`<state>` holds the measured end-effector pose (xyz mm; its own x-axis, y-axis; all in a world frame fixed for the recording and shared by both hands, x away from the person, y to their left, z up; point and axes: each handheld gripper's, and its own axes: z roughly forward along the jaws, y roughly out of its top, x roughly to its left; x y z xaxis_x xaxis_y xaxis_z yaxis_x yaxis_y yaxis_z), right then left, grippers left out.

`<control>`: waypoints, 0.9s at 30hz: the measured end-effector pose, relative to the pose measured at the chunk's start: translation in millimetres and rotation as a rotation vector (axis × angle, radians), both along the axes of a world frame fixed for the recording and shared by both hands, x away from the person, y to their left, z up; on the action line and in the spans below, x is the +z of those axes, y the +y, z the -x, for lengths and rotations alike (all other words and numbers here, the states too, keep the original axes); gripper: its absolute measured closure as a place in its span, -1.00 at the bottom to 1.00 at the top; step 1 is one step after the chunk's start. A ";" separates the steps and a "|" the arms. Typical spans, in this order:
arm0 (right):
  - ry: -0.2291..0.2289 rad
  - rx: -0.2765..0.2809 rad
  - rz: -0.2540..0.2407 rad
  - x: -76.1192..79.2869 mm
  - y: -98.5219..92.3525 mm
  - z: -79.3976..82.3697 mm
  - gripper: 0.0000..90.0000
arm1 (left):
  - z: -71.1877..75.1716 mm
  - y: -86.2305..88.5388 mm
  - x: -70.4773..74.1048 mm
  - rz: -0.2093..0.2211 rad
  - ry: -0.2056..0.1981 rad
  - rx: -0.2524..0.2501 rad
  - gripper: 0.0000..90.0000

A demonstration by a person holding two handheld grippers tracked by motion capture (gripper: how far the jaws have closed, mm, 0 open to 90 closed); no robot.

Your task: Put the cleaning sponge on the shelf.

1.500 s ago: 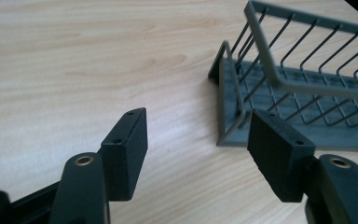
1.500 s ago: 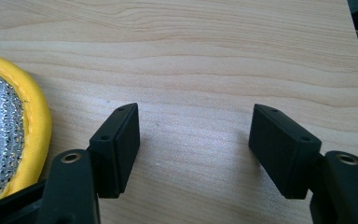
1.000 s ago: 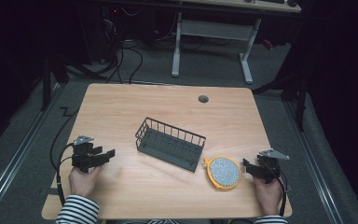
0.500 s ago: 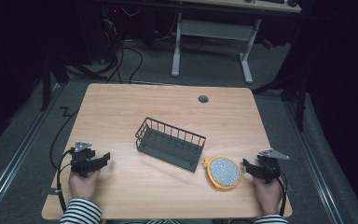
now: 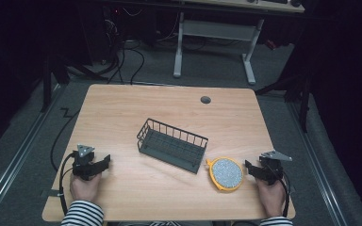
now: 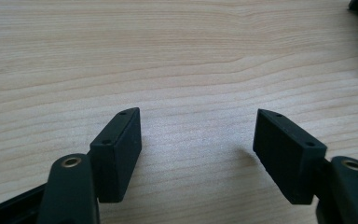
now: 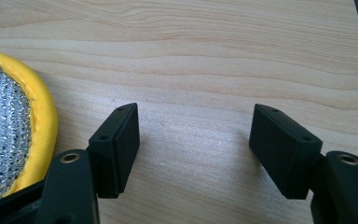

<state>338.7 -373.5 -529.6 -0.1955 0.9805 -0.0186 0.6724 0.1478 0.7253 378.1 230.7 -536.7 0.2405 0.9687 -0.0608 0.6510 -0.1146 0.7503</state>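
A dark wire basket (image 5: 172, 143) stands empty near the middle of the wooden table (image 5: 122, 113). To its right lies a round yellow-rimmed pad with a silvery mesh face (image 5: 225, 173), which also shows at the left edge of the right gripper view (image 7: 9, 130). My right gripper (image 5: 248, 165) rests low just right of the pad, open, with bare wood between its jaws (image 7: 196, 112). My left gripper (image 5: 104, 162) sits at the table's near left, well apart from the basket. Its jaws have just been opening and stand open over bare wood (image 6: 198, 116).
A small dark grommet (image 5: 205, 100) sits in the table near its far edge. Beyond the table are a white desk frame (image 5: 214, 42) and cables on the dark floor. Cables trail from both grippers off the near edge.
My left hand has come down and toward the near edge with its gripper. The right hand, the basket and the pad have not moved.
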 end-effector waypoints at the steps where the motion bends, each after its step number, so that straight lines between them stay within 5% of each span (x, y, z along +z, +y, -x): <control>1: 0.001 -0.001 -0.001 0.0 0.0 0.0 -0.26 | 0.3 -1.3 -0.1 -0.007 0.001 0.000 -0.28; 9: 0.003 -0.007 -0.004 0.2 0.1 -0.1 -0.26 | 0.7 -3.2 -0.2 -0.020 0.003 -0.008 -0.34; 16: 0.061 0.023 -0.045 13.4 -3.9 5.2 -0.11 | 0.7 -3.5 -0.3 -0.020 0.003 -0.011 -0.37; 22: 0.056 0.133 -0.087 39.7 6.4 16.1 -0.05 | 0.7 -3.2 -0.2 -0.019 0.004 -0.012 -0.37; 27: 0.135 0.228 -0.083 46.8 30.0 11.9 -0.08 | 0.6 -3.1 -0.2 -0.017 0.004 -0.013 -0.37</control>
<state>326.7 -343.5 -482.8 -0.4065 0.9080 0.1011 0.7197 0.2501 0.6477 377.5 227.6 -536.9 0.2527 0.9665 -0.0456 0.6527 -0.1355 0.7454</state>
